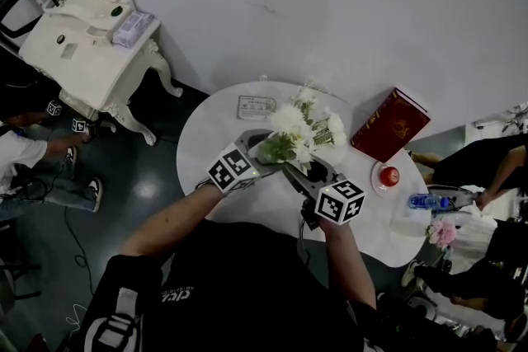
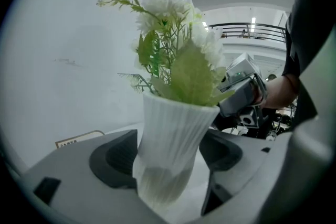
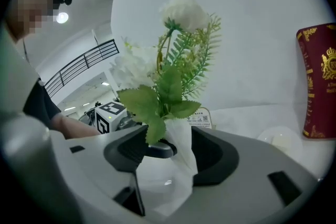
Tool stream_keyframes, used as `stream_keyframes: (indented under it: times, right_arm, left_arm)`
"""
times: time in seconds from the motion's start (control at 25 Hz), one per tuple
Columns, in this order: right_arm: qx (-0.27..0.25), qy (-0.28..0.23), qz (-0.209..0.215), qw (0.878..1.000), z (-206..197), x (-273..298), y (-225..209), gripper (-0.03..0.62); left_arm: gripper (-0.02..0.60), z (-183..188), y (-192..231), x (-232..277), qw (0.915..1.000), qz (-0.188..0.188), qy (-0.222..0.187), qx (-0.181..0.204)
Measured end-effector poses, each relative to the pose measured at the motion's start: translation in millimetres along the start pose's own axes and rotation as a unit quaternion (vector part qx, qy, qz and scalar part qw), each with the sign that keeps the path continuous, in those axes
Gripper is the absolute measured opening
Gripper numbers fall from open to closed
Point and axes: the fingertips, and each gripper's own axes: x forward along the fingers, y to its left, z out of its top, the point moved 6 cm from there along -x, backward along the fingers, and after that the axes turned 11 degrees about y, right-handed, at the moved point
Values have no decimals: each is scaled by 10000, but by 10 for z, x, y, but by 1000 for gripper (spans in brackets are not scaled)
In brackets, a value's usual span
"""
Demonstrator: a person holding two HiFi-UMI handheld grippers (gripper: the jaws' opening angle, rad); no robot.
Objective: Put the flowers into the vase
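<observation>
1. Round white table (image 1: 206, 136): it is standing in front of the person and is carrying every item listed below except item 2.
2. White dressing table (image 1: 82, 45): it is standing well apart from the round table, at the upper left of the head view.
3. Left gripper (image 1: 262, 148): it is reaching in from the left. Its jaws are pressing on both sides of the vase body.
4. Right gripper (image 1: 307, 169): it is reaching in from the right. Its jaws are standing apart, with the vase's upper part and the lowest leaves between them; the pads are not seen pressing on either.
5. Red book (image 1: 389, 125): it is standing upright near the table's right edge, apart from both grippers.
6. Flowers (image 2: 173, 55): the white blooms and green leaves are sitting in the vase, with their stems going down through its mouth and their heads spreading above the rim.
7. Vase (image 2: 170, 149): this white ribbed vessel is sitting over the middle of the table, between the two grippers. Whether its base is touching the tabletop cannot be told.
8. Printed card (image 1: 256, 105): it is lying near the table's far edge, behind the flowers.
9. Red apple (image 1: 389, 176): it is resting on a small white saucer (image 1: 377, 183), just beside the book.
</observation>
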Motion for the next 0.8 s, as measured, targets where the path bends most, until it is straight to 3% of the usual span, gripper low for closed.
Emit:
stream_keyframes:
  times: [0.8]
  right_arm:
    - [87,-69,219,9997,-137,-126,-80,249]
  left_arm:
    - [353,-12,-68,-158,9987,479,129,151]
